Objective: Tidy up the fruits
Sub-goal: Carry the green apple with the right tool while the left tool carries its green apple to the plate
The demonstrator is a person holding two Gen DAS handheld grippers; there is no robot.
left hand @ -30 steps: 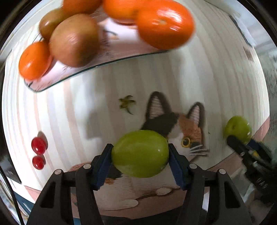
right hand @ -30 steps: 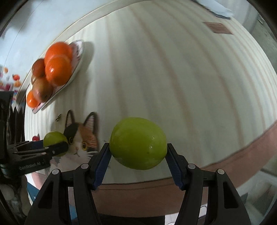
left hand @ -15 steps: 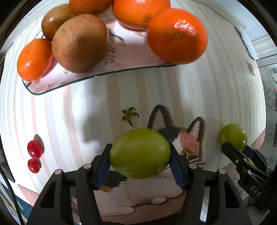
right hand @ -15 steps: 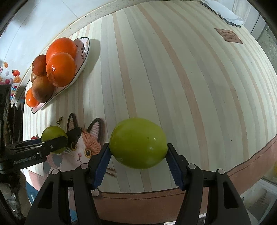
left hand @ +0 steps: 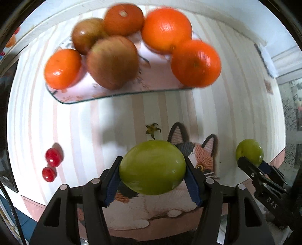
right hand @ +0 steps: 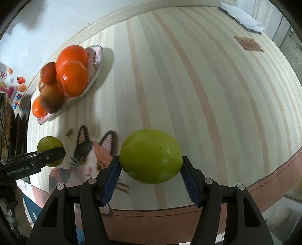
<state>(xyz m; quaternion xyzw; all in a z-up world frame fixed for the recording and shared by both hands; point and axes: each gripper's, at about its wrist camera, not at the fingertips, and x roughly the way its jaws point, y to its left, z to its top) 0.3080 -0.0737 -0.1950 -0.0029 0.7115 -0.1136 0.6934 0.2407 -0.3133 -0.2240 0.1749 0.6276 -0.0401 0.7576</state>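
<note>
My left gripper (left hand: 152, 167) is shut on a green fruit (left hand: 152, 166), held above the cat picture (left hand: 190, 150) on the striped cloth. My right gripper (right hand: 151, 165) is shut on a second green fruit (right hand: 151, 155), also held in the air. Each shows in the other's view: the right gripper's fruit (left hand: 249, 150) at the right, the left gripper's fruit (right hand: 49, 145) at the left. A pink plate (left hand: 120, 93) with several oranges (left hand: 195, 63) and brown apples (left hand: 112, 62) lies ahead of the left gripper; the plate also shows in the right wrist view (right hand: 94, 75).
Two small red fruits (left hand: 52, 163) lie on the cloth at the left. A green stem scrap (left hand: 152, 128) lies near the cat's ear. The table's brown front edge (right hand: 264, 181) runs below both grippers. White paper (right hand: 243, 17) lies at the far right corner.
The left gripper has pulled back and up a little from the plate, so the plate looks farther away. The right gripper has drifted slightly. Both still hold their green fruits.
</note>
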